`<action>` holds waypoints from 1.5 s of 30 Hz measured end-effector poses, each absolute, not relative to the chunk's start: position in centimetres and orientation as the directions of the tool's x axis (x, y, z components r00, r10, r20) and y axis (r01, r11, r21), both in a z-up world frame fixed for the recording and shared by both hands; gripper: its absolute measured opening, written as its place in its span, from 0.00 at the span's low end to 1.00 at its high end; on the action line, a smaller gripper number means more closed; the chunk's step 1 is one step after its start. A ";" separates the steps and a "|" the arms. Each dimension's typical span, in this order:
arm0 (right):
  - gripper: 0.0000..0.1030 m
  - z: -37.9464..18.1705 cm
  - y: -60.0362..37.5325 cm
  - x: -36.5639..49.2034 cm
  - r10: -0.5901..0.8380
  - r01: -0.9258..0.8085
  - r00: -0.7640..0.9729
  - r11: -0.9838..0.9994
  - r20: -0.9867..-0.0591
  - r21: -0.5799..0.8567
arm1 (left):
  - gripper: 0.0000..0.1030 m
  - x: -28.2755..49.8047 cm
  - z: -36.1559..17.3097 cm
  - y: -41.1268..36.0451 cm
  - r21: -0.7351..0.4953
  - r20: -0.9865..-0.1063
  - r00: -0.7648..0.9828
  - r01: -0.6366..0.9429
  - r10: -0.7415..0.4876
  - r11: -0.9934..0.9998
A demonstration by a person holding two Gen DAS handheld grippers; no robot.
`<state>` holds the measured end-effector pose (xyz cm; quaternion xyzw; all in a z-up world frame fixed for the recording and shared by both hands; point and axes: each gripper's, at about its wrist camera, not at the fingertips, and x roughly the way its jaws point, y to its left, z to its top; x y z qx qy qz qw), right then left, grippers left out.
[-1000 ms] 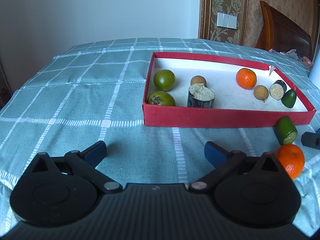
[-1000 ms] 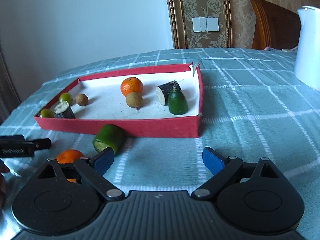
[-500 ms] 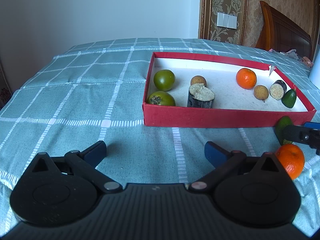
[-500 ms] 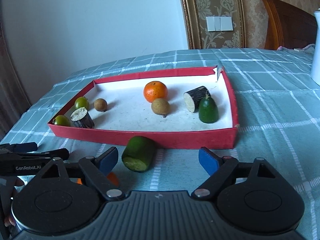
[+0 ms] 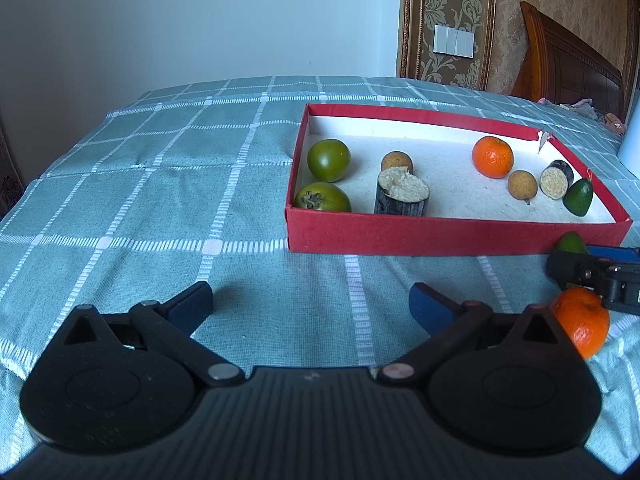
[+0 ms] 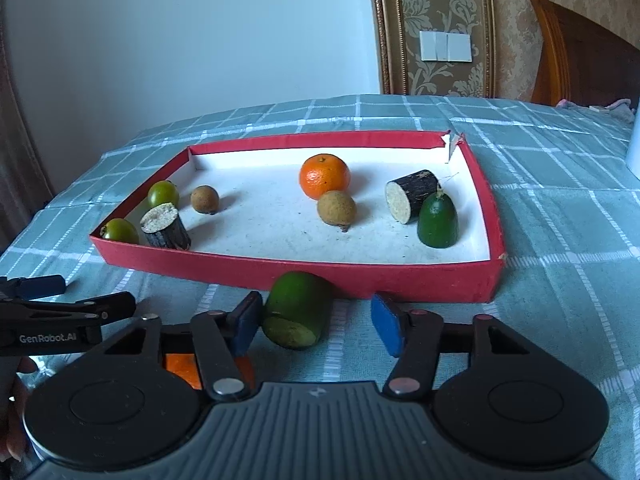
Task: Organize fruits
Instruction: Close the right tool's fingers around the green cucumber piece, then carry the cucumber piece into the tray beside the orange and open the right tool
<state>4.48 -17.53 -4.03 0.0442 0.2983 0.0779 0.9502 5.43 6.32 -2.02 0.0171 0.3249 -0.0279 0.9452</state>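
Right gripper (image 6: 316,322), jaws just closing around a cut green fruit (image 6: 298,310) beside the red tray's (image 6: 360,278) front edge, right pad not yet touching; left gripper (image 5: 310,306) released.

We read a single inscription: "GenRobot.AI", in small white letters on the black side bar of the left gripper (image 6: 60,308), which shows at the lower left edge of the right wrist view. We note a small pale mark at the centre of each gripper's ribbed black housing, in both wrist views; we cannot read it as text. The wall switch plate (image 6: 446,46) and the red tray (image 6: 304,276) carry no legible lettering.
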 end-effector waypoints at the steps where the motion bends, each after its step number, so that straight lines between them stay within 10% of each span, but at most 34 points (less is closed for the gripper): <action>1: 0.46 -4.0 -17.4 4.4 0.178 -0.127 0.810 0.983 -0.559 0.130 | 1.00 5.4 -2.0 6.3 0.014 -0.615 0.787 0.064 -0.042 0.998; 10: 0.33 -4.1 -17.4 4.2 0.209 -0.149 0.814 0.977 -0.542 0.152 | 1.00 5.4 -2.0 6.4 0.014 -0.615 0.787 0.064 -0.042 0.998; 45: 0.33 -1.0 -14.8 10.6 0.138 -0.198 0.864 0.978 -0.484 -0.073 | 1.00 5.4 -2.0 6.5 0.015 -0.615 0.787 0.064 -0.042 0.998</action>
